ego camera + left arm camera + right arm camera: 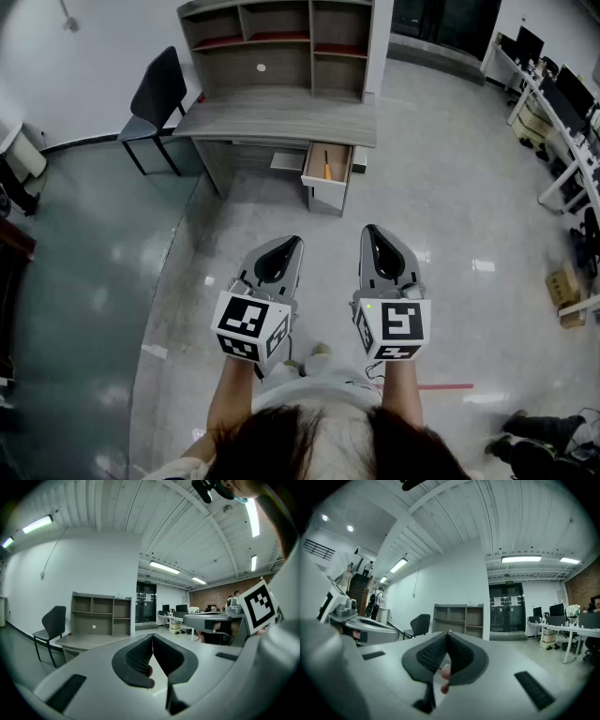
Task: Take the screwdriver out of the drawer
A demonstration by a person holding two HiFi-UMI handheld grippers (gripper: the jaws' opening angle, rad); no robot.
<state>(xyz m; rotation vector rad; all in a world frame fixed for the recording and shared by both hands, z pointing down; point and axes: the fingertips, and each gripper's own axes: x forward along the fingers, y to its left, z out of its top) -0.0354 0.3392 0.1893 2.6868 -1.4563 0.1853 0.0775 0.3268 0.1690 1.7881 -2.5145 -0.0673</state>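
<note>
A grey desk with a shelf unit on top stands far ahead across the floor. Its drawer is pulled open at the desk's right end. In it lies the screwdriver, with an orange handle and a dark shaft. My left gripper and right gripper are side by side in front of me, well short of the desk, both shut with nothing between the jaws. In the left gripper view the closed jaw tips point toward the desk. The right gripper faces the shelf unit.
A dark chair stands left of the desk. Office desks with monitors line the right wall, with a cardboard box on the floor below them. A red tape line marks the shiny floor near my feet.
</note>
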